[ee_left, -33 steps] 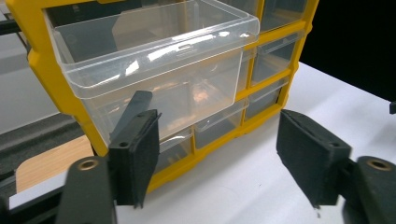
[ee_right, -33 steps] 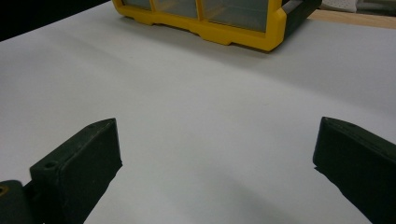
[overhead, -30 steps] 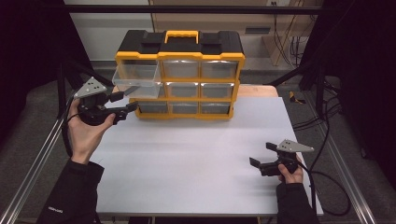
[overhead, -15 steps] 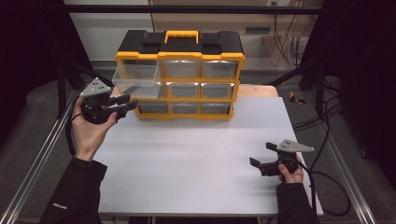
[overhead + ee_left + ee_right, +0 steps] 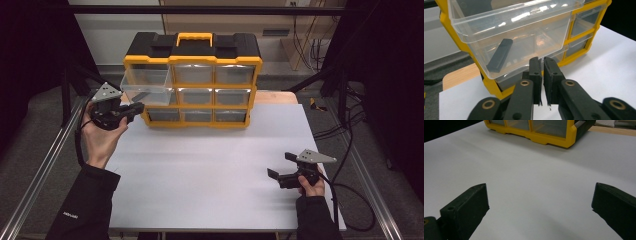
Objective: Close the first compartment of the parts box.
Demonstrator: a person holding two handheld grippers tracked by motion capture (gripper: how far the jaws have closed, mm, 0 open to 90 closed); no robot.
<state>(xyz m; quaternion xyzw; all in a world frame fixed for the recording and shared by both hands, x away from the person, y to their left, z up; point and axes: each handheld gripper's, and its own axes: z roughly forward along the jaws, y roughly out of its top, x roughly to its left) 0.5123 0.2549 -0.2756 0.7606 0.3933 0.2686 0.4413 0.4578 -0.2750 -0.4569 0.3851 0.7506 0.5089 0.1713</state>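
Observation:
A yellow and black drawer organizer (image 5: 192, 65) stands at the back of the white table. Its clear left middle drawer (image 5: 145, 90) is pulled out and holds a flat black bar (image 5: 499, 55). My left gripper (image 5: 136, 107) sits just under the drawer's front lower edge (image 5: 519, 32). Its jaws have just been closing and now stand shut (image 5: 541, 60) with only a thin slit and nothing seen between them. My right gripper (image 5: 281, 165) rests near the table's front right, wide open (image 5: 540, 192) over bare table, with nothing between its fingers.
The white table top (image 5: 200, 170) stretches between the two grippers. The organizer's other clear drawers (image 5: 232, 95) are pushed in. Metal rails run along both table sides, and cables lie on the floor at the right (image 5: 350, 130).
The left gripper's jaws have closed from open to shut beside the pulled-out drawer. The right gripper has not moved.

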